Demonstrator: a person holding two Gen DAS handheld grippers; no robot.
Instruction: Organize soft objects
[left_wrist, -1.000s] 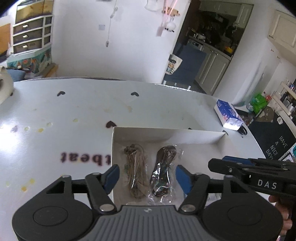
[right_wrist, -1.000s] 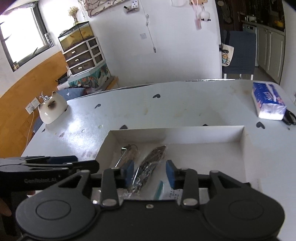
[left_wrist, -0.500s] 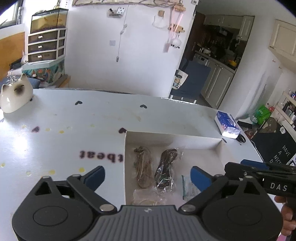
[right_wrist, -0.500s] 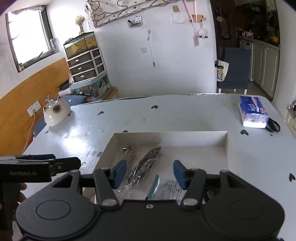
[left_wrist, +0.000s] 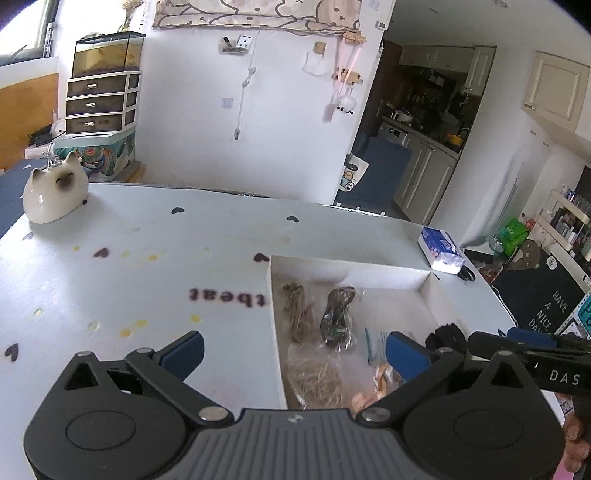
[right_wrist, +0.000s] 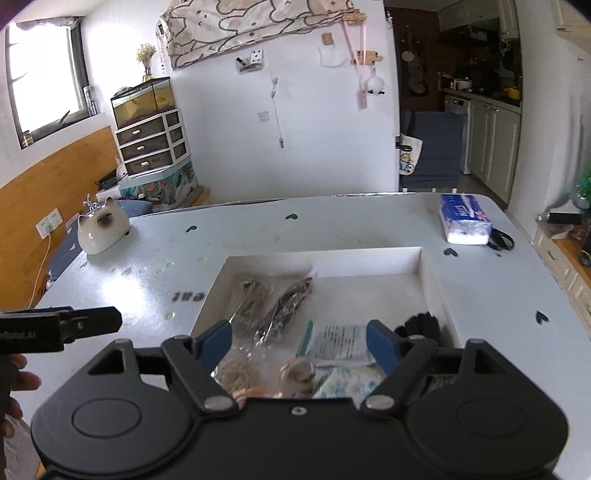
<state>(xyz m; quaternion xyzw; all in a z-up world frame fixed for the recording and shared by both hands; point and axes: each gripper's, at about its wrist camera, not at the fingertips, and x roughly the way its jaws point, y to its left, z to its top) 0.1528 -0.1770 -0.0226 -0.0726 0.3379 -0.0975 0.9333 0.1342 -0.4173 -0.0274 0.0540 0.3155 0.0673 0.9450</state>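
- The left gripper (left_wrist: 293, 349) has its blue pads spread as wide as they go, nothing between them; one pad hangs over the bare table (left_wrist: 147, 266), the other over the white box (left_wrist: 351, 263).
- The right gripper (right_wrist: 299, 339) is spreading its jaws at this moment; they stand apart above the box's near half, pressing on nothing.
- The box sits toward the table's right edge, its far wall facing the tissue pack (right_wrist: 464, 218) at the far right corner.
- Inside, against the left wall, lie a bare twine bundle (left_wrist: 298, 312) and, just beside it, a dark cord bundle in a clear bag (left_wrist: 337, 314).
- Only the right wrist view shows clearly the printed paper sheet (right_wrist: 341, 341) near the box's middle, a blue-patterned packet (right_wrist: 347, 382) below it, and a black glove-like piece (right_wrist: 421, 325) by the right wall.
- Only the left wrist view shows the coiled pale twine (left_wrist: 316, 380) in the near left corner with some clarity; in the right wrist view it is a blur behind the left pad.
- Each view catches the other gripper's black body at its edge: the left one (right_wrist: 59, 328) at the left border, with fingers of the hand (right_wrist: 14, 380) below it.
- A ceramic cat (left_wrist: 53, 192) stands at the table's far left corner; scissors (right_wrist: 500, 238) touch the tissue pack.
- The box's near wall is hidden behind both gripper bodies, and the orange-pink items near it cannot be made out.
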